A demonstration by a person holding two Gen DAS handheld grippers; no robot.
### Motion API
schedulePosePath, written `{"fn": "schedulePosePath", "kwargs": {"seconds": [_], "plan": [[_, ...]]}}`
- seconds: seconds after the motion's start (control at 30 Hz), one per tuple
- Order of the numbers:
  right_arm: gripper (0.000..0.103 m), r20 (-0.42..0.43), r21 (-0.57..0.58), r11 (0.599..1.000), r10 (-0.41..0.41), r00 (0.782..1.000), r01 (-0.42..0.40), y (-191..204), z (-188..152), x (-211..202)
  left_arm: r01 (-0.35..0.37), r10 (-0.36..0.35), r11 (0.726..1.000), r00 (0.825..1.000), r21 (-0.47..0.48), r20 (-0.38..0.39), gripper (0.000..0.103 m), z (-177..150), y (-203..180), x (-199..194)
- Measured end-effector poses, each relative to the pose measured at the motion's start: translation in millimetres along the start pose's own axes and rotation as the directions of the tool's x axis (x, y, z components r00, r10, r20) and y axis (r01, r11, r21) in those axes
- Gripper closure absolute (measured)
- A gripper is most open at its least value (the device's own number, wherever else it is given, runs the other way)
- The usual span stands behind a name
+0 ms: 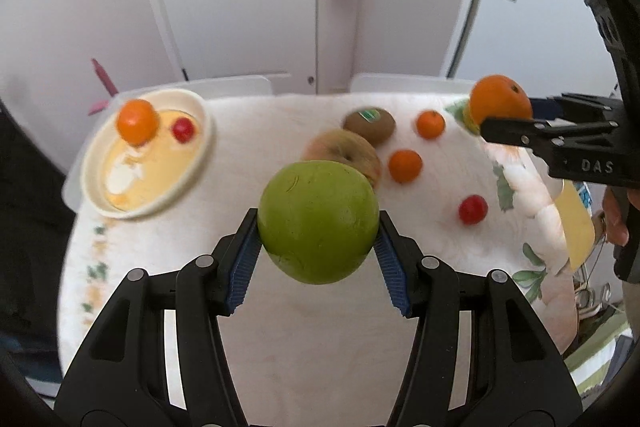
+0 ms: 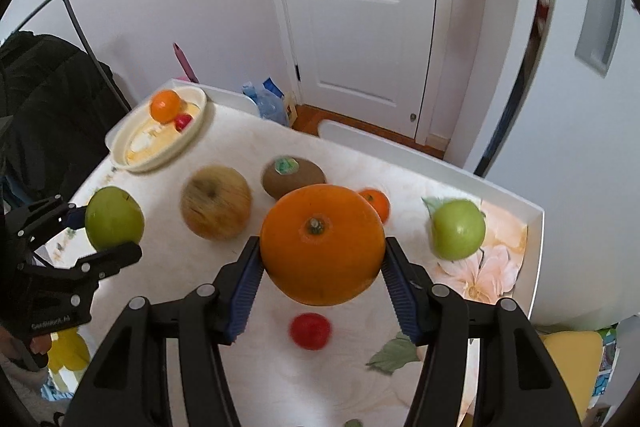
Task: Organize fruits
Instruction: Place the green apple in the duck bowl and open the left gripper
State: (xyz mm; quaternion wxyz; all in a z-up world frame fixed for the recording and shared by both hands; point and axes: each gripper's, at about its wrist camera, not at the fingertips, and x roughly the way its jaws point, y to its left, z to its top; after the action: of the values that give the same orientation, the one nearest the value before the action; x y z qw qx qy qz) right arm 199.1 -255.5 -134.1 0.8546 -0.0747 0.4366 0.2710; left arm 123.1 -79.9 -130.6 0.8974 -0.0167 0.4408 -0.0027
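- Nearest, the left tongs [image 1: 318,239] are closed partway on a green apple [image 1: 318,221]; the blue pads press its left and right flanks, and the apple hangs clear above the surface [image 1: 304,347].
- The right tongs [image 2: 322,261] likewise clamp a large orange [image 2: 322,245] by its two sides, stem end facing up toward the camera, lifted off the surface with a small red fruit [image 2: 310,330] lying beneath and just in front.
- Neither fruit has a long axis to speak of: both are round, so how each sits in its tongs matters little for setting it down.
- Further out, loose on the surface, lie a yellowish apple [image 2: 216,203], a kiwi [image 2: 293,176] with a green sticker, a small mandarin [image 2: 376,202] just behind the held orange, and a second green apple [image 2: 457,229] off to the right.
- Farthest, at the far left corner, stands a cream bowl [image 2: 120,147] already holding a small orange [image 2: 165,104] and a red fruit [image 2: 183,121].
- The relation that decides the coming move, as I judge it: the bowl lies ahead and to the left of both tongs, and the left tongs are the nearer to it, with open surface between; the right tongs would have to cross over the yellowish apple and the kiwi.
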Motion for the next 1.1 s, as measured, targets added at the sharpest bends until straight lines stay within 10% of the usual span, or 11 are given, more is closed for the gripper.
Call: {"fn": "schedulePosePath", "kwargs": {"seconds": [0.5, 1.1], "plan": [[0.048, 0.034, 0.045, 0.999, -0.004, 0.999, 0.003, 101, 57, -7, -0.049, 0.050, 0.999, 0.997, -0.014, 0.054, 0.043, 31, 129, -26], [0.048, 0.006, 0.098, 0.995, 0.018, 1.000, -0.019, 191, 105, 77, -0.042, 0.042, 0.999, 0.999, 0.005, 0.002, 0.043, 43, 246, 41]]}}
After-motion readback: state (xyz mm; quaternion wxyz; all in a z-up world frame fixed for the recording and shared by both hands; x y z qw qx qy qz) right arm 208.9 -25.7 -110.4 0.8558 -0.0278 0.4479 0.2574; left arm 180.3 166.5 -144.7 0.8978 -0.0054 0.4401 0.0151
